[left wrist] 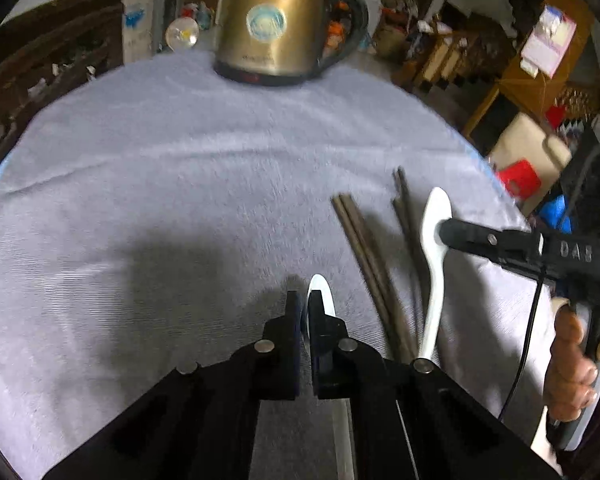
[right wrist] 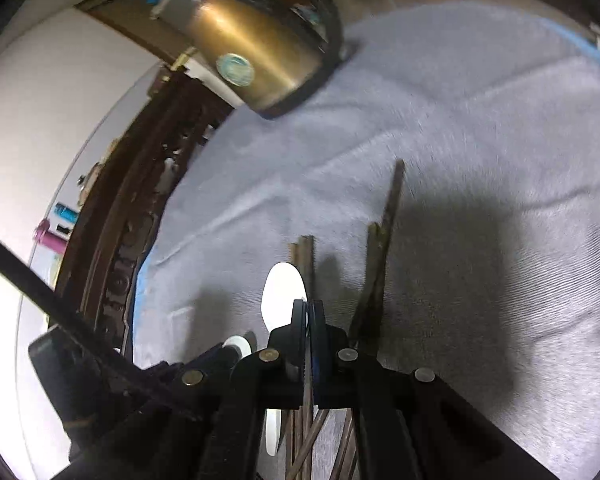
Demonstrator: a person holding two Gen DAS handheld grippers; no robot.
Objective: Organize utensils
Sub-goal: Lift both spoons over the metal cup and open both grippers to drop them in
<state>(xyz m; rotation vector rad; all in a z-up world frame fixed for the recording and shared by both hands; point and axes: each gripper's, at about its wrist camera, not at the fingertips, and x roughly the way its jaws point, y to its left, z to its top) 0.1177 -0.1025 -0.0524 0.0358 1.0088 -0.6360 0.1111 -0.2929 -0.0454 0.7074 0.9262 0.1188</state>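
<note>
We read the left gripper (left wrist: 305,312) as closed on a white spoon (left wrist: 320,296), its bowl poking out past the jaws toward 12 o'clock, long axis along the fingers. It hangs over the grey cloth of the table (left wrist: 180,168).

The second white spoon (left wrist: 434,264) lies on the cloth at about 2 o'clock from the left jaws, handle toward us, bowl away. Two pairs of dark chopsticks (left wrist: 370,268) lie just beside it, roughly parallel, fanning slightly.

The right gripper (right wrist: 309,320) is nearer that row: in its own view the spoon bowl (right wrist: 283,292) sits at 11 o'clock just past the tips. Its jaws look nearly closed; whether they pinch anything we cannot tell.

The gold kettle (left wrist: 272,24) stands at the far edge, well apart. We judge the held spoon goes down parallel beside the row.
</note>
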